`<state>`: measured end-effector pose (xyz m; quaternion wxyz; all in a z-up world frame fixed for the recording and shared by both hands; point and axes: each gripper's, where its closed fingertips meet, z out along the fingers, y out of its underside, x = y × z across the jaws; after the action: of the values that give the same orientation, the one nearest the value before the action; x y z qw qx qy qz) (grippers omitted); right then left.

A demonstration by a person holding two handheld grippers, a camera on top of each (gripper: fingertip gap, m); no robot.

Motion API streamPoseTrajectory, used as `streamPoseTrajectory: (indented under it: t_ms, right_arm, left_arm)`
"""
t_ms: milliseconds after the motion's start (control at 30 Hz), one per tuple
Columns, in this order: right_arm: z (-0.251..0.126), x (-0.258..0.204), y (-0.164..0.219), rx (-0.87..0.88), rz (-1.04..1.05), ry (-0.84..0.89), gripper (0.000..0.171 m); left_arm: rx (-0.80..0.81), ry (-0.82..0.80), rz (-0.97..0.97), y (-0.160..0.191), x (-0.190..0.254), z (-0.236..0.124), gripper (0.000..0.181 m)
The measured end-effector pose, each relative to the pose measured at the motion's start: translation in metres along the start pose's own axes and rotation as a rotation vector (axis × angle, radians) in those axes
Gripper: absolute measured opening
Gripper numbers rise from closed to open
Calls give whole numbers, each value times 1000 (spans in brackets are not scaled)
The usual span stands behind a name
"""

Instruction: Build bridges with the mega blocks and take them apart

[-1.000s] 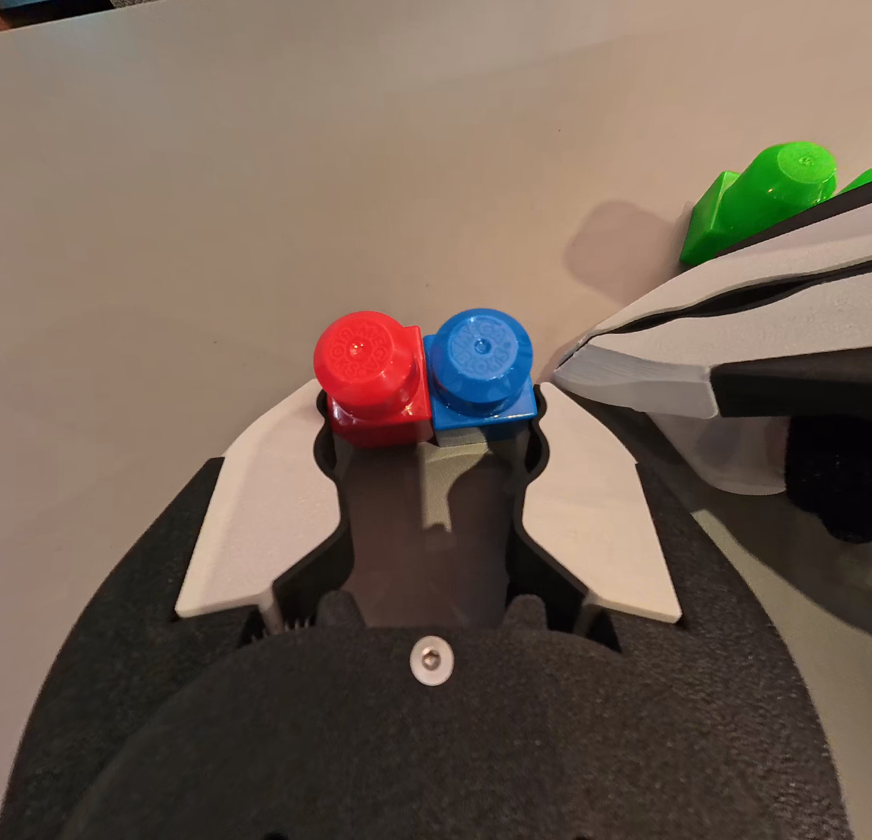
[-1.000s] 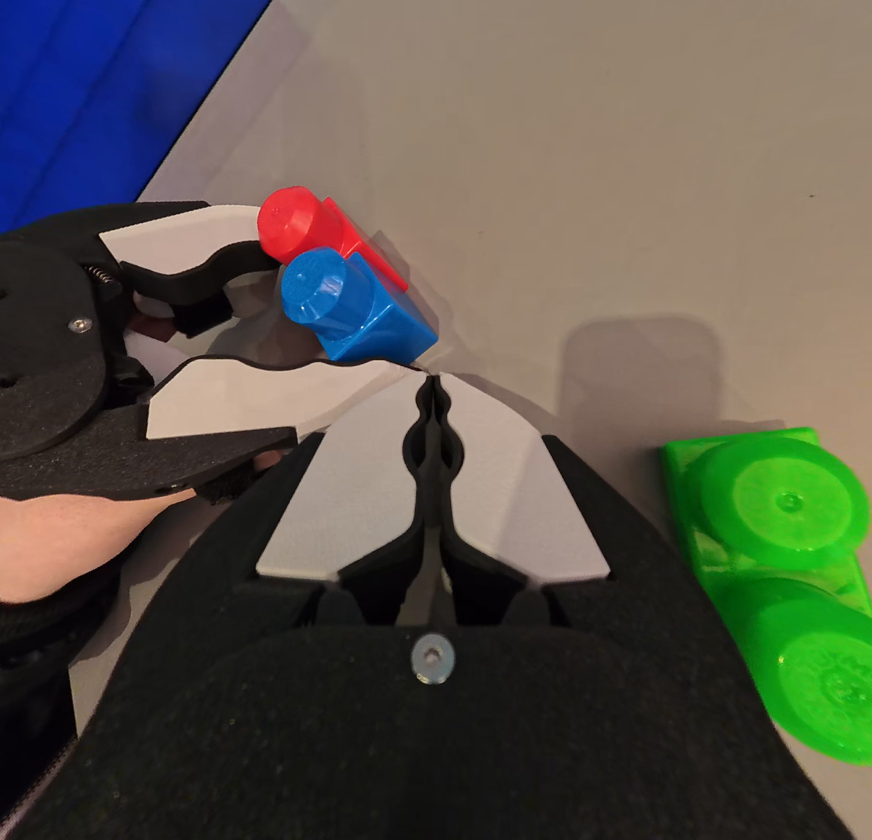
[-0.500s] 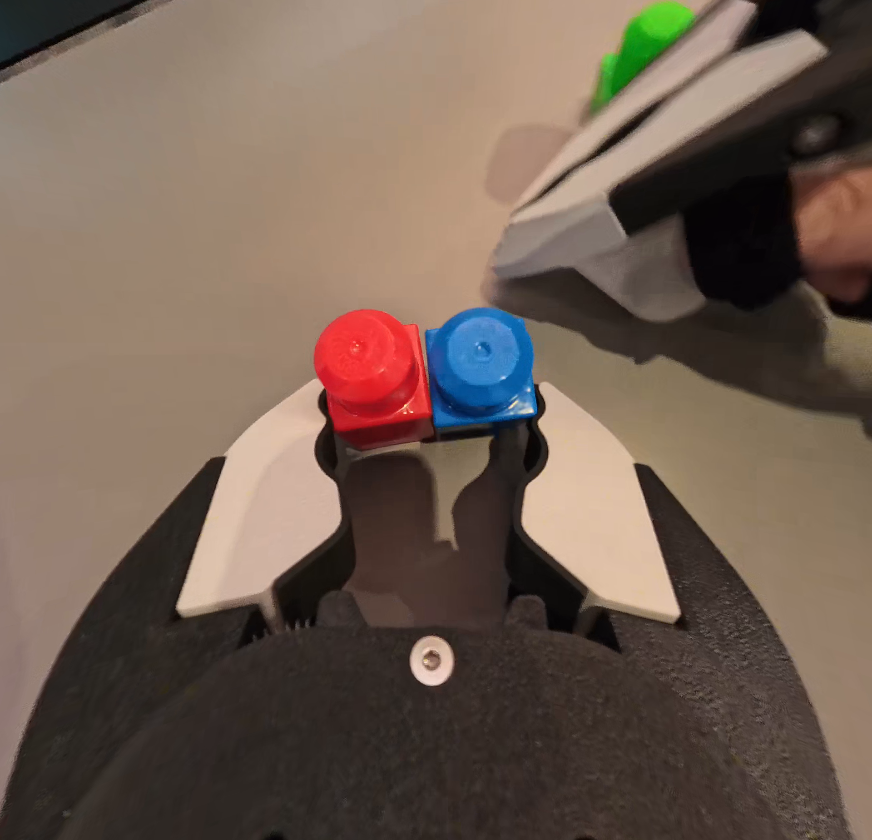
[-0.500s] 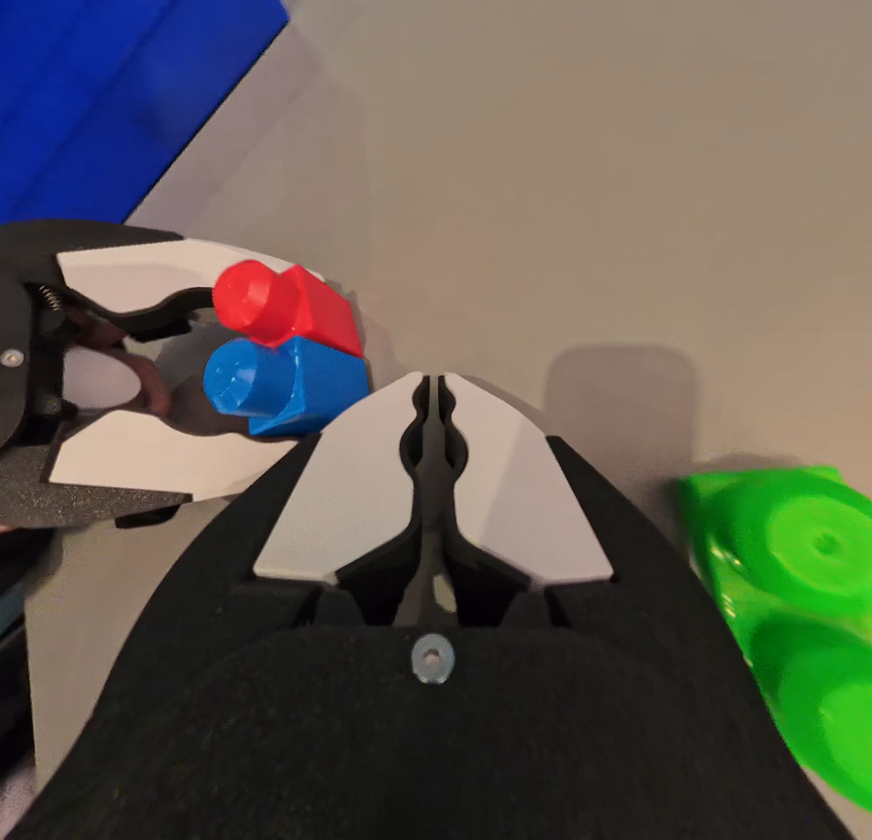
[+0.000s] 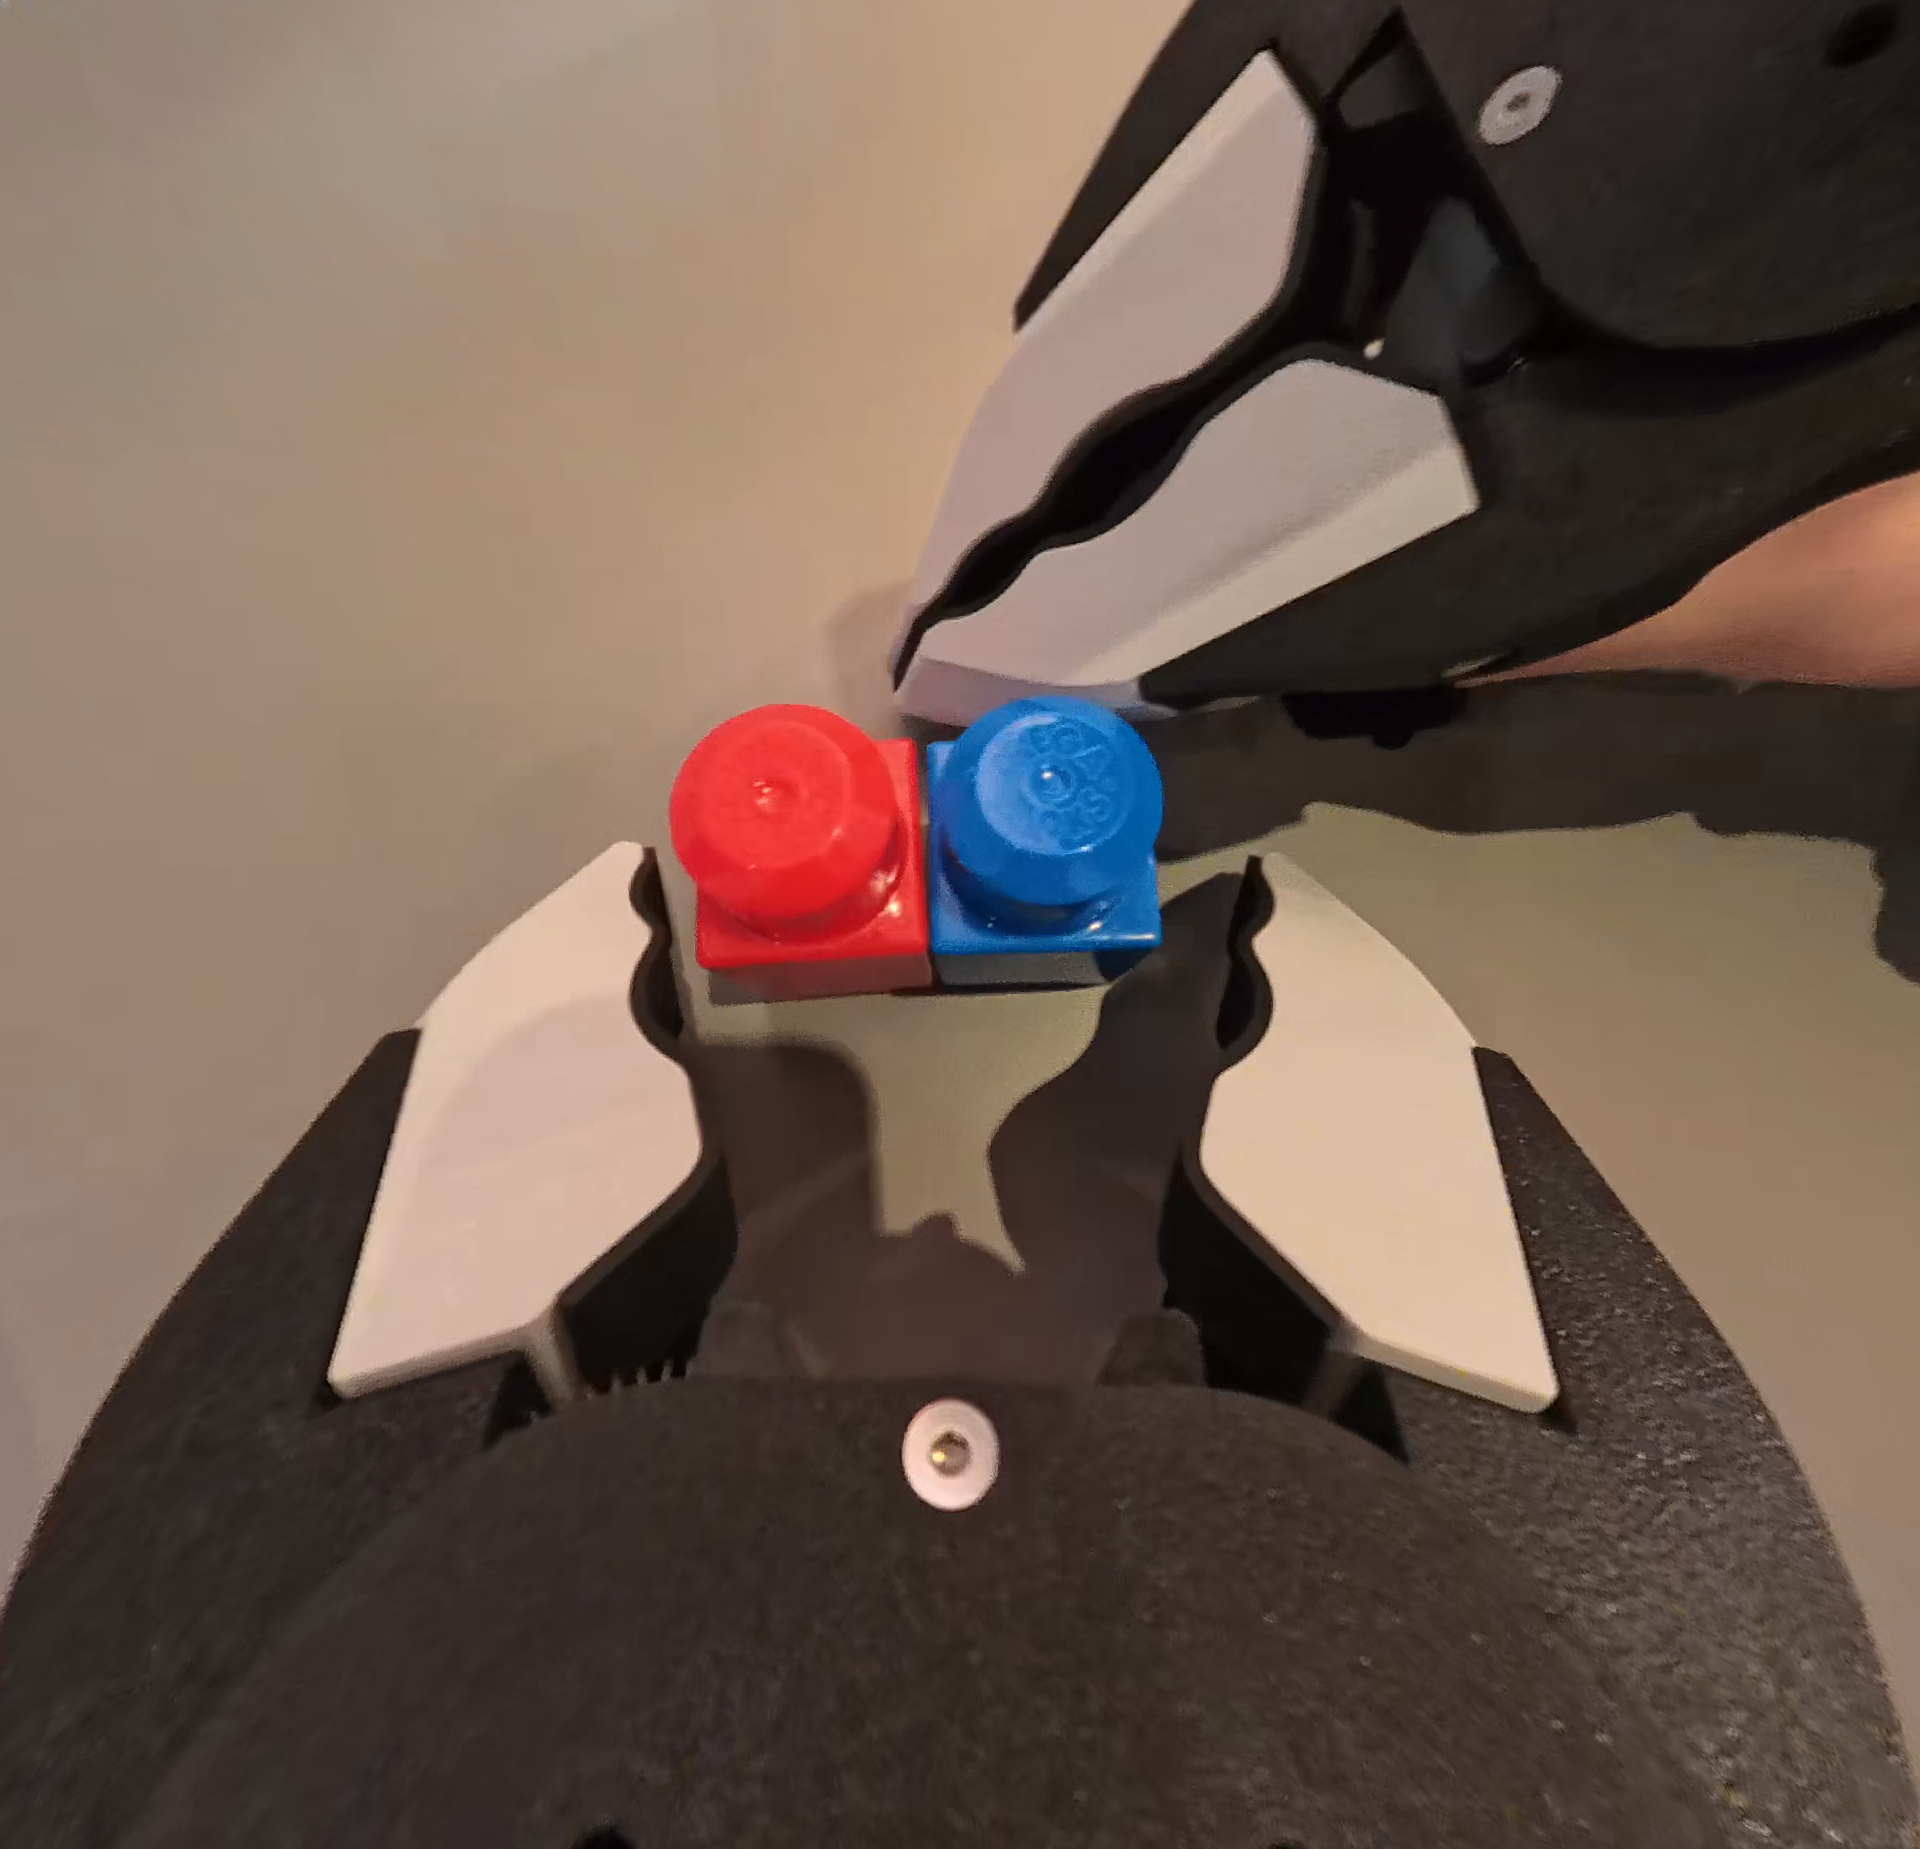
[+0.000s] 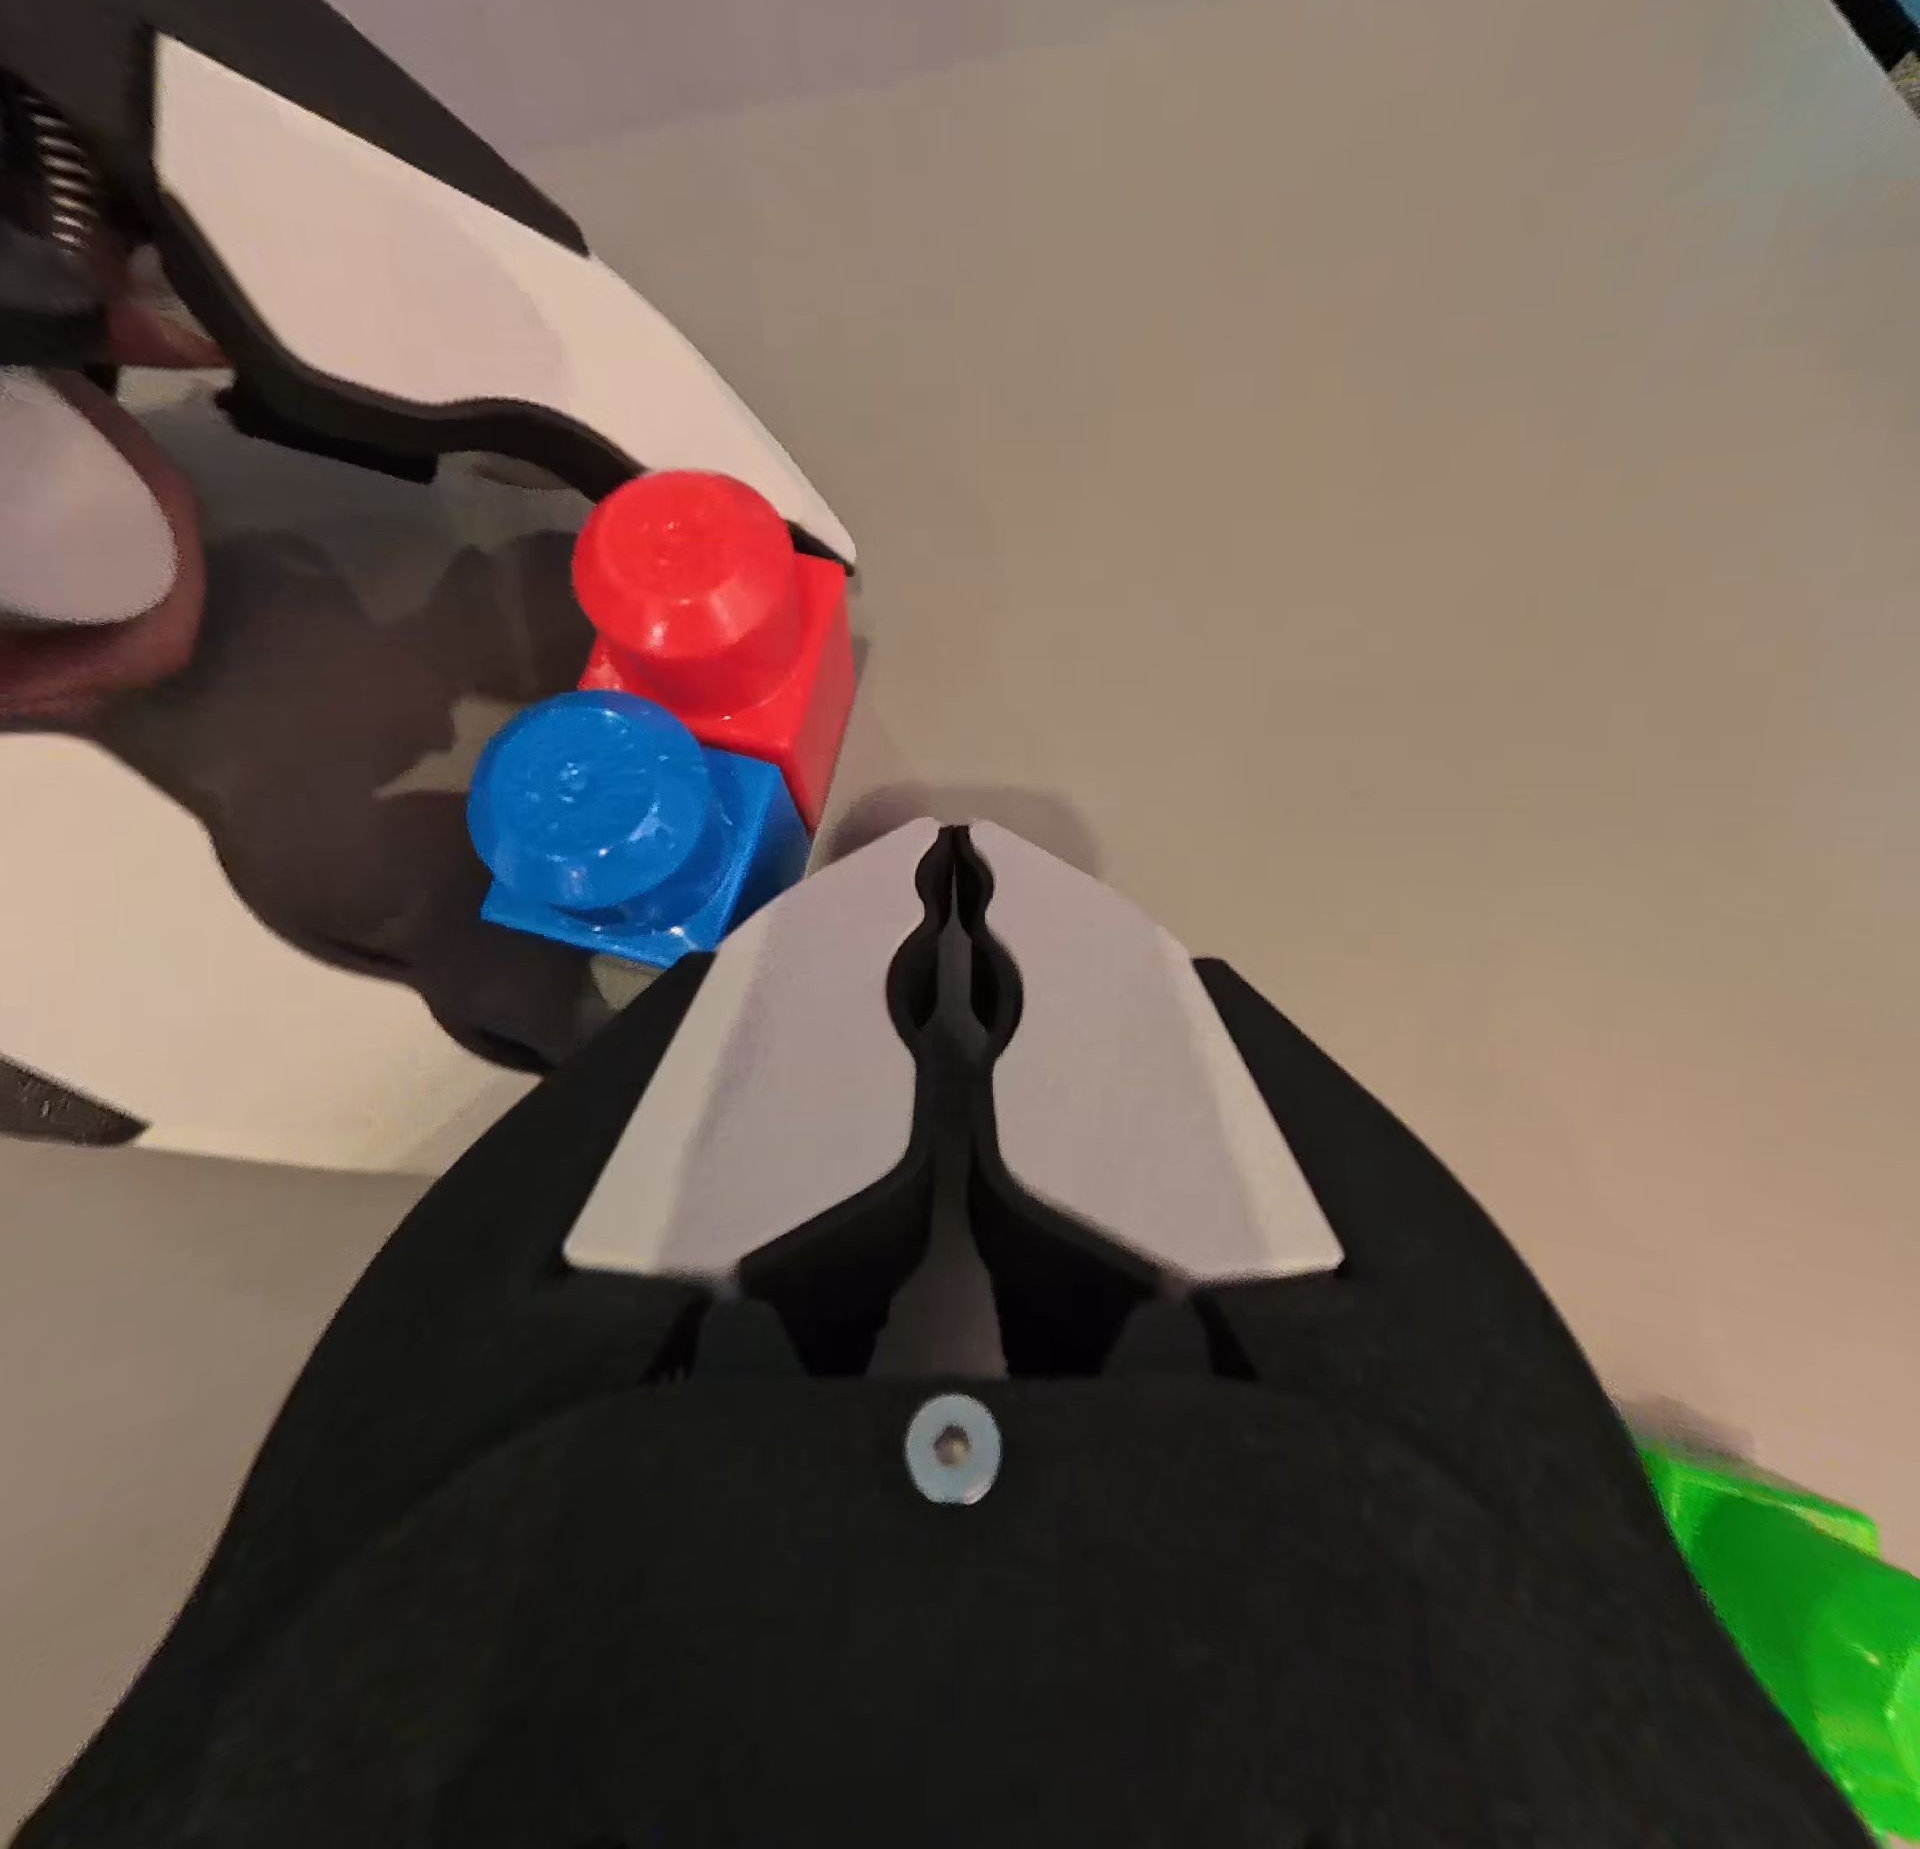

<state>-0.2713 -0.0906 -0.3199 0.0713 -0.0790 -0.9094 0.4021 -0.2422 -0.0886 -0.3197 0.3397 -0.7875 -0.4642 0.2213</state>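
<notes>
Left wrist view, nearest first: my left gripper (image 5: 940, 926) is spread, fingers flanking but not clamping the red block (image 5: 805, 854) and blue block (image 5: 1044, 843), which sit side by side, touching, on the grey table (image 5: 364, 397); I judge this keeps them aligned as bridge piers. Beyond, my right gripper (image 6: 954, 835) is clenched, empty, tip just beside the blue block. A green block (image 6: 1808, 1612) lies well apart to my right. Open table lies beyond; one table edge shows far off
</notes>
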Motion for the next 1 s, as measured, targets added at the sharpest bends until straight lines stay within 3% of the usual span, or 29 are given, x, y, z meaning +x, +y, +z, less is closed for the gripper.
streamPoseTrajectory:
  t_ms: [433,1000]
  right_arm:
    - [5,-9,-5,22,-17,-72,0]
    - [-3,6,-9,67,28,-48,0]
  left_arm:
    - [-27,-40,-28,-1,-3,7,90]
    - [-22,-28,-22,1,-5,4,90]
